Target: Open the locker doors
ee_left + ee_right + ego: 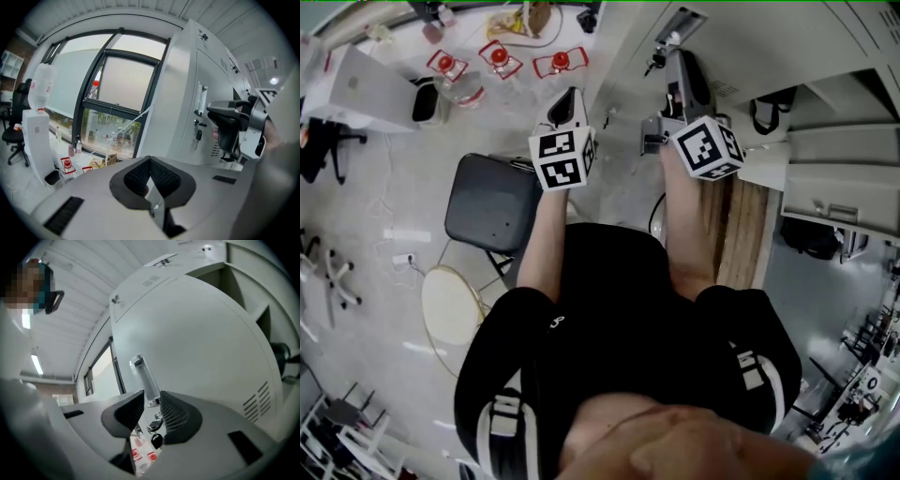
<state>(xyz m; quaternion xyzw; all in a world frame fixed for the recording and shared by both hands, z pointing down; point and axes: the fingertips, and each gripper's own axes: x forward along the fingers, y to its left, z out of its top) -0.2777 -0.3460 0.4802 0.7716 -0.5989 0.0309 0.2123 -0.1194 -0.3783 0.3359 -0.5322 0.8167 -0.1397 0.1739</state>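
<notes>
A grey locker door fills the right gripper view, closed, with a chrome bar handle and a key with a black fob hanging in the lock below it. My right gripper is open close in front of the door, and the handle's lower end shows in the gap between its pads. From the left gripper view the same right gripper sits beside the handle. My left gripper is shut on nothing, held away from the locker at mid-air height.
Further lockers to the right stand with doors open, a black bag inside one. A wooden bench lies by my right arm. A black chair and a round stool are on my left. A large window is behind.
</notes>
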